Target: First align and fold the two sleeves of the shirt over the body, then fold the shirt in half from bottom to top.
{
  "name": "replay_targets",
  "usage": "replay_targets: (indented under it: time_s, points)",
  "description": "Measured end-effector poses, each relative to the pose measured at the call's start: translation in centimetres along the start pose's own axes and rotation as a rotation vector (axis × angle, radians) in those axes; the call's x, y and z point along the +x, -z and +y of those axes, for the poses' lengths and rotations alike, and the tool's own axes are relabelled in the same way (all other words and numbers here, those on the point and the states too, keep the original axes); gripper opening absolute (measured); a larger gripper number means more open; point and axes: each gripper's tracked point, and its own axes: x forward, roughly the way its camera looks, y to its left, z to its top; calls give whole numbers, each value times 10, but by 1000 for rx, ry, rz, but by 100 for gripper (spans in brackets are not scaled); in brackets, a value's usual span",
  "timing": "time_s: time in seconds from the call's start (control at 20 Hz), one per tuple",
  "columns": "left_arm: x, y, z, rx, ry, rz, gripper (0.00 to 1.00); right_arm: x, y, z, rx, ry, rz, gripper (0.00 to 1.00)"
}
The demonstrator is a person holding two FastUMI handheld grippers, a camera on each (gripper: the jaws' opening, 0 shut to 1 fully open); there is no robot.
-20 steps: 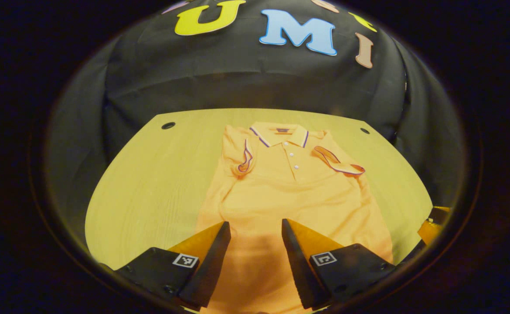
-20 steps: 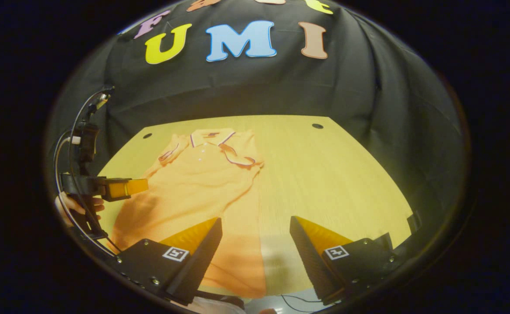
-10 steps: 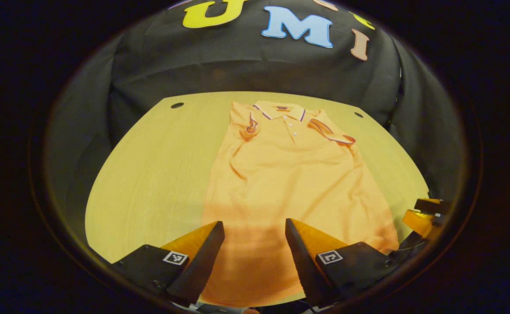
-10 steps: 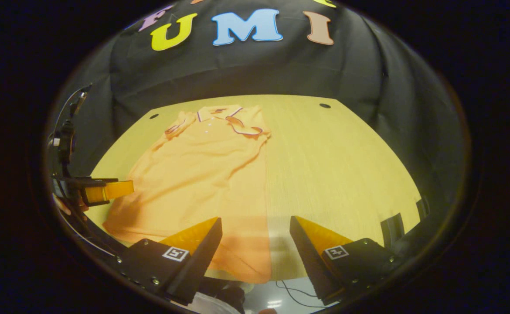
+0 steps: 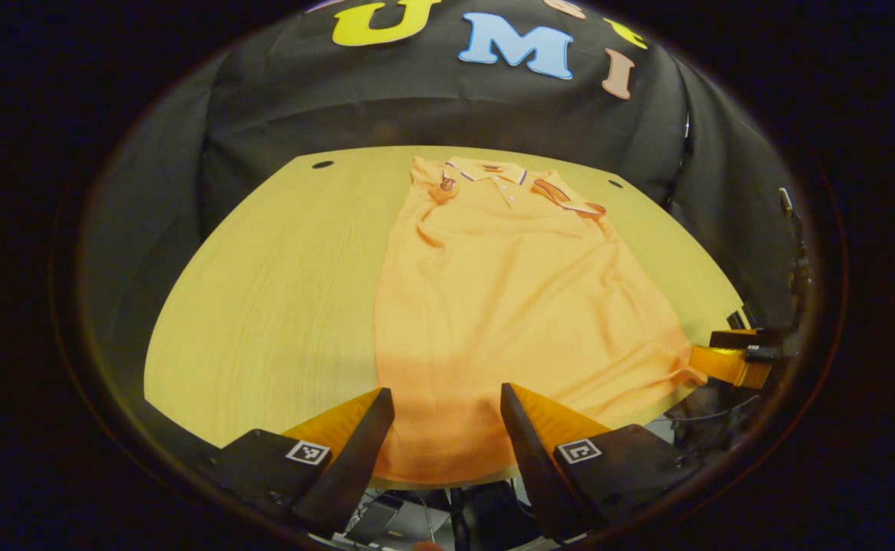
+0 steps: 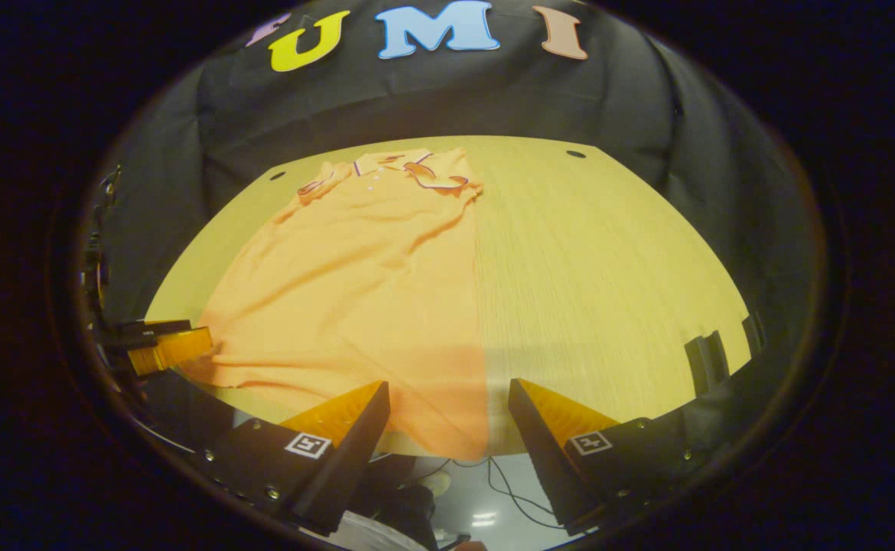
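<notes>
Wood-grain tabletop, pale and round-cornered, bears the orange short-sleeved polo shirt, which lies face up with its collar toward the black cloth wall and its hem at the near edge. Both trimmed sleeves already lie folded in over the chest, while the body is at full length, so the bottom-to-top fold is what I judge remains.

Your left gripper hangs over the hem near its left corner, fingers spread wide and holding nothing. Your right gripper hangs over the hem's right corner, likewise wide and empty.

The hem sits right on the table's lip, so a shallow pinch could catch only the top layer, or push cloth over the edge.

If you lift the two corners unevenly, the fold may come out skewed.

The folded sleeves are loose, and a quick sweep upward could flip them back out.
</notes>
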Motion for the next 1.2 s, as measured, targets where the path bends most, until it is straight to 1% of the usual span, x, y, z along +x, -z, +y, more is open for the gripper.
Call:
replay_targets:
  time_s: [0.15, 0.2, 0.3, 0.35, 0.45, 0.5, 0.55, 0.6, 0.7, 0.75, 0.8, 0.85, 0.9, 1.0, 1.05, 1.1, 1.15, 1.2]
  points:
    - [-7, 12, 3, 1, 4, -10, 89, 1, 11, 3, 1, -4, 16, 97]
    - [-8, 17, 2, -6, 7, -9, 96, 1, 14, 4, -1, -6, 23, 97]
    - [-9, 22, 2, -18, 7, -9, 92, 2, 19, 8, -7, -13, 31, 98]
    - [-11, 24, 2, -21, 6, -12, 96, 3, 22, 10, -11, -14, 34, 98]
    - [-10, 26, 2, -17, 4, -22, 89, 3, 27, 12, -20, -15, 42, 96]
    - [-10, 28, 2, -12, 2, -24, 93, 3, 29, 11, -25, -12, 44, 97]
    - [-9, 28, 2, -4, -4, -25, 89, 3, 27, 12, -31, -9, 33, 96]
    - [-7, 29, 2, 4, -9, -29, 92, 4, 29, 12, -40, -6, 35, 97]
    - [-4, 31, 1, 32, -27, -28, 92, 5, 30, 11, -68, 6, 28, 99]
    - [-4, 32, 1, 47, -39, -28, 92, 4, 31, 12, -88, 7, 22, 98]
    - [-4, 33, -1, 58, -44, -30, 89, 5, 30, 15, -94, 4, 18, 98]
    - [-4, 34, -3, 60, -45, -30, 93, 5, 29, 15, -89, -1, 15, 96]
    - [-2, 32, -5, 54, -47, -35, 89, 6, 30, 14, -80, 5, 18, 93]
    - [2, 31, -12, 47, -43, -35, 69, 8, 27, 11, -70, 12, 15, 88]
    - [2, 30, -15, 39, -39, -37, 59, 8, 28, 9, -60, 19, 13, 82]
    - [3, 30, -19, 30, -34, -37, 48, 8, 27, 6, -49, 27, 10, 66]
    - [3, 29, -20, 16, -35, -37, 31, 8, 25, 3, -31, 33, 7, 56]
    - [4, 29, -19, 10, -43, -32, 23, 8, 24, 0, -17, 39, 4, 39]
